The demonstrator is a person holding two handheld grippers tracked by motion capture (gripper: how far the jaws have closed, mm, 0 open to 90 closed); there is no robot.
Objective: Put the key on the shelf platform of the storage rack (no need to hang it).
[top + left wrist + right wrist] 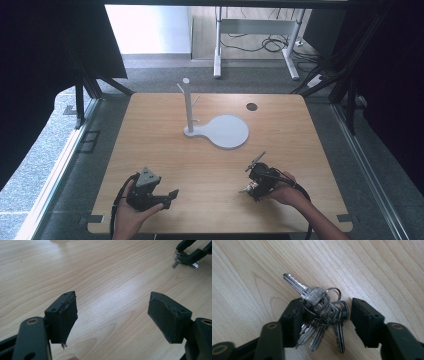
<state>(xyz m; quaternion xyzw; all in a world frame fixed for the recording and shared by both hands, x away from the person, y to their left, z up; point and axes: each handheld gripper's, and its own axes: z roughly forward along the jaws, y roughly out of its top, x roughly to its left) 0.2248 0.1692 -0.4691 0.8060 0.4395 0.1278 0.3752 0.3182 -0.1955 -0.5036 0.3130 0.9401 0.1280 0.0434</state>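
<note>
Tabletop [210, 165]: pale wood with rounded corners, seen from above in the high view; a small dark round spot [251, 106] sits near its far right part.

Stand [216, 129]: a white flat piece with a round plate at the right and a thin upright post [188, 107] at its left end, short pegs branching off the post; it sits at the middle of the far half, well apart from both hands.

Bunch of keys [322, 312]: several silver keys on a split ring, lying flat on the tabletop at the near right (blades fan toward the camera in the right gripper view, one blade points away up-left).

Right tongs [327, 315]: held in the person's right hand [282, 190] at the near right of the tabletop; the two black jaws stand apart, one on each side of the key bunch. The left jaw is at the edge of the keys, the right jaw has a gap to them. Released, not clamped on the keys.

Left tongs [112, 315]: held in the person's left hand [131, 212] at the near left, jaws spread wide with bare wood between them, gripping nothing. Far off at the upper right of the left gripper view, the other tongs and a bit of metal by them can be seen.

Floor [165, 75]: grey carpet around the tabletop, with white desk legs [218, 50] and cables beyond it.
</note>
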